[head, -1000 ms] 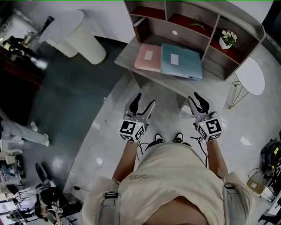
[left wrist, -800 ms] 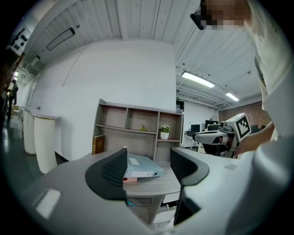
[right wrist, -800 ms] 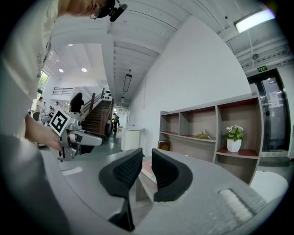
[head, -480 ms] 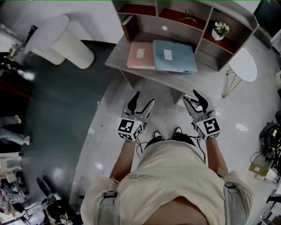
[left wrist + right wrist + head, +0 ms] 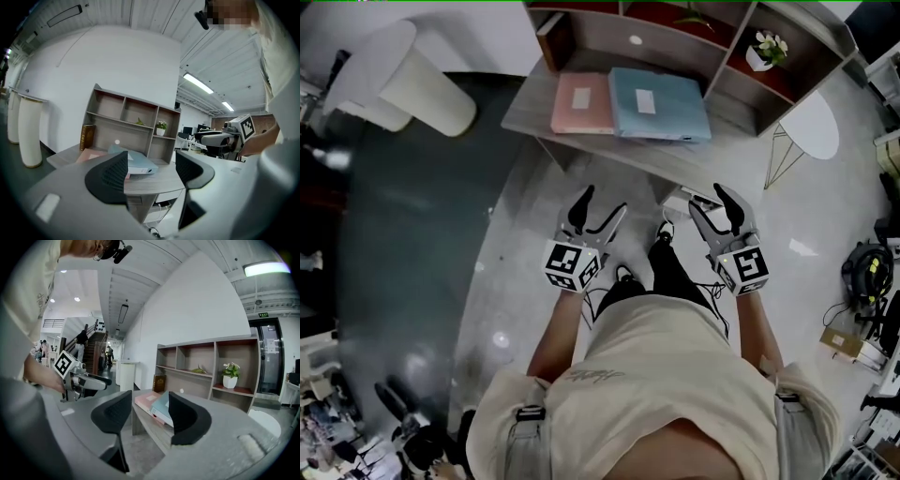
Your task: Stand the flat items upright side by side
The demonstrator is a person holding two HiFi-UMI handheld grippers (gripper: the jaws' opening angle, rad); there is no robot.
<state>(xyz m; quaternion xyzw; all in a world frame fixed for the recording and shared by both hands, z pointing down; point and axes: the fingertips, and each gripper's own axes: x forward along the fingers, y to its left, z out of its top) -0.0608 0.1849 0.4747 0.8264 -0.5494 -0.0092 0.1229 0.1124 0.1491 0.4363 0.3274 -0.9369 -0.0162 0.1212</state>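
Pink folder (image 5: pixel 87 155) mostly hidden behind the jaws; shelf unit (image 5: pixel 600 42) cropped above.

Left tongs (image 5: pixel 605 202), right tongs (image 5: pixel 709 197), empty jaws just opening wider

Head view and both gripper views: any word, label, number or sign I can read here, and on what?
No text here is legible.
Flat pink folder, white label: too small to read.
Flat light-blue folder, white label: too small to read.
Person's cream shirt, script print: blurred.
Green sign above the doorway: too small to read.
Black-and-white marker cubes: patterns only, no words.
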